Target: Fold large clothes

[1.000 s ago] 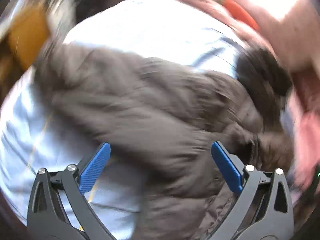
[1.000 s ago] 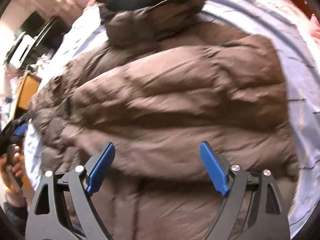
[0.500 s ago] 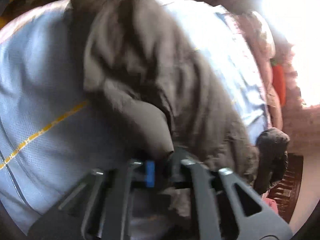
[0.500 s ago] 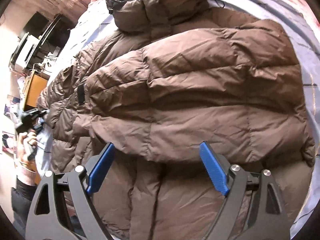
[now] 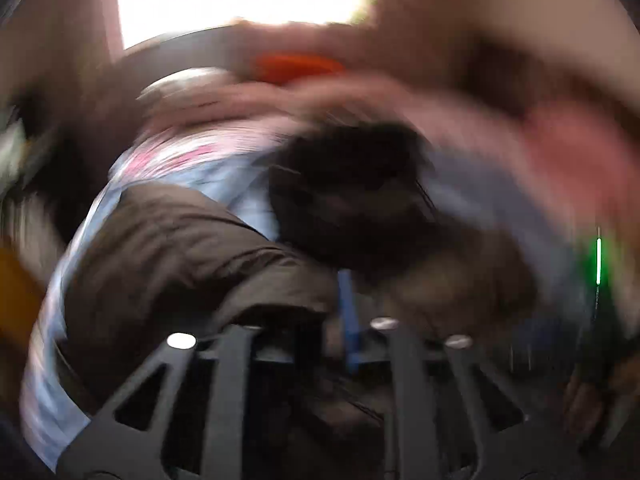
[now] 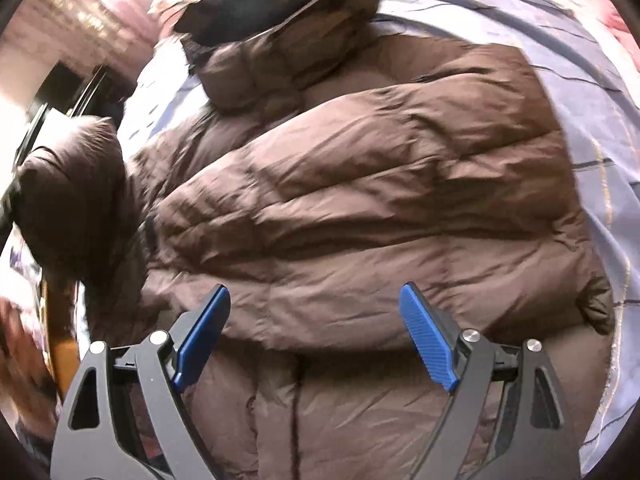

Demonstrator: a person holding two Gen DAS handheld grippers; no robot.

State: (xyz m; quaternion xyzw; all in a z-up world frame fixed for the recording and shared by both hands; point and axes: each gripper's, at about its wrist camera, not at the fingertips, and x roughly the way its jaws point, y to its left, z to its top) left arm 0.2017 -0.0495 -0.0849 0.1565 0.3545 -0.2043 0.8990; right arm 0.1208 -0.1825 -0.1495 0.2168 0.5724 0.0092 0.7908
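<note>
A brown puffer jacket [image 6: 380,208] lies spread on a light blue bed sheet [image 6: 600,128], hood [image 6: 276,12] at the far end, one sleeve folded across the body. My right gripper [image 6: 316,320] is open and empty, just above the jacket's lower half. My left gripper [image 5: 340,308] is shut on the jacket's other sleeve [image 5: 180,248]; the right wrist view shows that sleeve [image 6: 76,192] lifted at the left. The left wrist view is blurred; the dark hood [image 5: 352,184] shows ahead.
The bed sheet [image 5: 240,176] extends around the jacket. Pink and orange bedding [image 5: 296,68] lies at the bed's far end under a bright window. Furniture [image 6: 64,96] stands beside the bed at the left.
My left gripper closed on the jacket's sleeve and has lifted and swung it up at the left. My right gripper stayed open, hovering over the jacket.
</note>
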